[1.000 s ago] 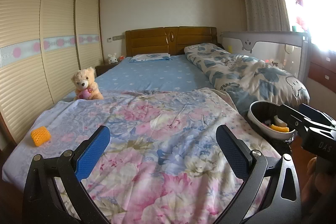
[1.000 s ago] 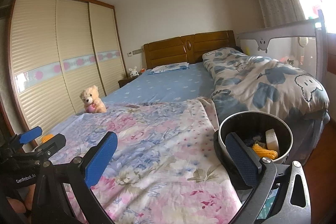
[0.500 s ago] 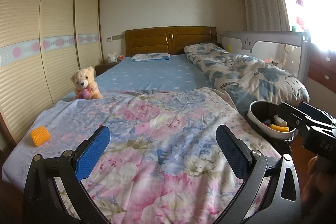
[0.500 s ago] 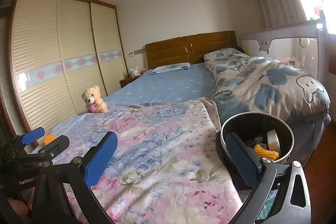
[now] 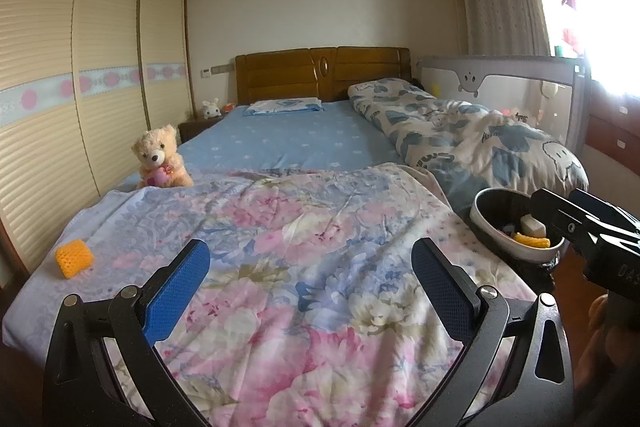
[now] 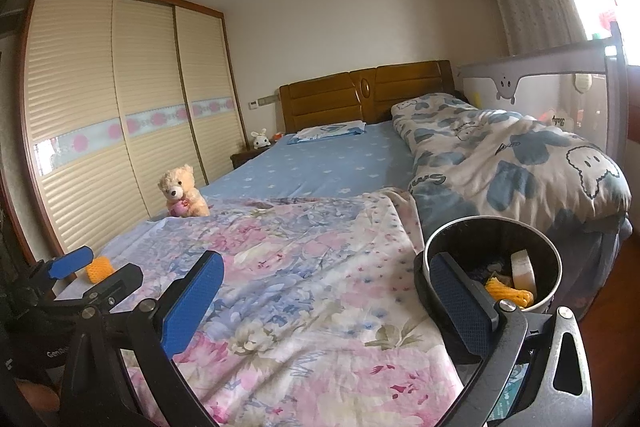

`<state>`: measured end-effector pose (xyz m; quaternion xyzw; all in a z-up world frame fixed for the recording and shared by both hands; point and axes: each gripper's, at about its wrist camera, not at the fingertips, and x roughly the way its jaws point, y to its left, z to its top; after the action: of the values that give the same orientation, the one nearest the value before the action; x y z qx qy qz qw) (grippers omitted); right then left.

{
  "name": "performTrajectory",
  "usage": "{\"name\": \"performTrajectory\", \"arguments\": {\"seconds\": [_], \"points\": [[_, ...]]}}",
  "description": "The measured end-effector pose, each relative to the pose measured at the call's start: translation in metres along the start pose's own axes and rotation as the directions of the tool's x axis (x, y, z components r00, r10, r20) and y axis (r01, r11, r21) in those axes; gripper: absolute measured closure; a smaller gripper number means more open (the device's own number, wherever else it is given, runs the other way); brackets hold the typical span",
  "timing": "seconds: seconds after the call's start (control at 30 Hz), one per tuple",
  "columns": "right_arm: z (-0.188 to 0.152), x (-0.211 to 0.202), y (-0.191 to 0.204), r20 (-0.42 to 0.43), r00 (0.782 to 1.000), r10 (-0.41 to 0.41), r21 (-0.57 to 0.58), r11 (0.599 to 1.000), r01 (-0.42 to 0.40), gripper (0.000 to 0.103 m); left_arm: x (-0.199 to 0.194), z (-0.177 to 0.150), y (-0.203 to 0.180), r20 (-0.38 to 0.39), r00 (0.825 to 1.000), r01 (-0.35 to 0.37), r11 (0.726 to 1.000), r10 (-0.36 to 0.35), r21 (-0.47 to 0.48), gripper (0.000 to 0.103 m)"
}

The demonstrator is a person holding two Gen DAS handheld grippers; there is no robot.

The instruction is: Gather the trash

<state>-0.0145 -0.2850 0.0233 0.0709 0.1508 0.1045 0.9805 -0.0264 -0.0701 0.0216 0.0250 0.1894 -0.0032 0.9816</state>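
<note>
An orange mesh scrap [image 5: 74,258] lies on the floral quilt [image 5: 304,251] near the bed's left edge, ahead and well to the left of the left claw [image 5: 310,287], touching neither finger; from the right wrist it shows just past the left claw's blue fingertip [image 6: 69,266]. The bin [image 6: 494,259] stands at the bed's right corner, directly ahead of the right claw [image 6: 326,301], whose right finger [image 6: 458,307] overlaps the near rim; whether it touches cannot be told. Inside the bin lie a yellow-orange scrap [image 6: 510,293] and a white roll [image 6: 524,269]. From the left wrist the bin [image 5: 486,223] sits ahead and to the right, with the right claw's black fingers [image 5: 560,215] reaching over its rim. Both claws are spread wide with nothing between the pads, hovering over the quilt's near end. Beyond the quilt, a teddy bear [image 5: 160,159] sits far ahead and left of the left claw at the blue sheet's edge, and a blue-patterned duvet [image 5: 480,143] is heaped far ahead on the right. A small pillow [image 5: 284,105] lies before the wooden headboard [image 5: 320,73].
</note>
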Motion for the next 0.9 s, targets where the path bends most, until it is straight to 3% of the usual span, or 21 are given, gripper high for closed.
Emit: {"name": "performTrajectory", "arguments": {"seconds": [0.9], "points": [[0.0005,0.001,0.0031,-0.006,1.0,0.005,0.001,1.0,-0.005,0.0,0.0047,-0.0061,-0.0016,-0.012,1.0,0.007,1.0,-0.007,0.002,0.0]]}}
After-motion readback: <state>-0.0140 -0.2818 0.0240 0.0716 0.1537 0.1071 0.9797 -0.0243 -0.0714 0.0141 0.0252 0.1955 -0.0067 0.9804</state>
